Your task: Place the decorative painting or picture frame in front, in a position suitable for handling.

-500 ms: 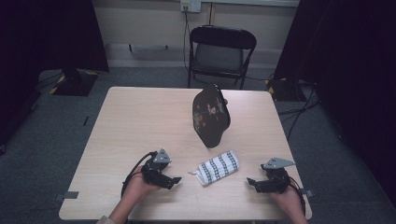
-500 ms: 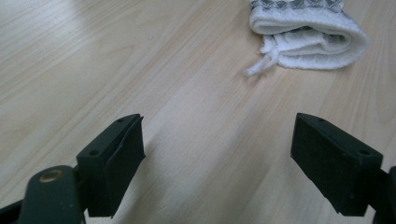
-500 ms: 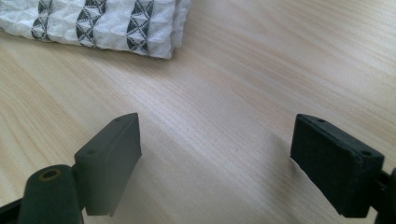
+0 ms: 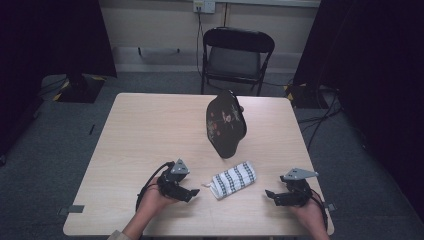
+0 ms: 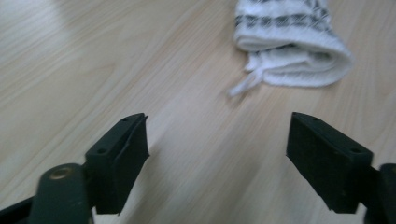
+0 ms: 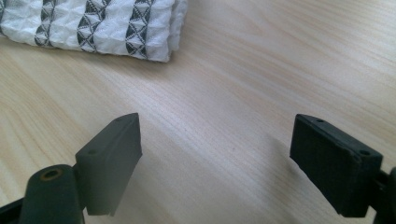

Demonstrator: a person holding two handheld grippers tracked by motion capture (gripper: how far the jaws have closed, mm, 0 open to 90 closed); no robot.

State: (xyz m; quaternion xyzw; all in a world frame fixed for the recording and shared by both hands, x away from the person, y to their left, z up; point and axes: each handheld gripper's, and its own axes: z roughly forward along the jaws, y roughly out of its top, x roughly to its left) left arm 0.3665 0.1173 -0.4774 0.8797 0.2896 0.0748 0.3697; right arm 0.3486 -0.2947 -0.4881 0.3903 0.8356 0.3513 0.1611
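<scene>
A folded white towel with dark stripes [image 4: 234, 180] lies near the table's front edge, between my two grippers. My left gripper [image 4: 194, 193] rests low to the towel's left, jaws open and pointing at it. In the left gripper view the towel [image 5: 292, 46] lies ahead and to the right of the open gripper [image 5: 217, 135], with a loose thread trailing from it. My right gripper [image 4: 270, 196] sits to the towel's right, also open. In the right gripper view the towel [image 6: 93, 28] lies ahead at the upper left, apart from the empty gripper [image 6: 217, 135].
A black oval plate with a flower pattern [image 4: 225, 125] stands upright on its edge behind the towel, near the middle of the wooden table [image 4: 150, 130]. A black folding chair [image 4: 237, 55] stands beyond the far edge. Dark curtains hang on both sides.
</scene>
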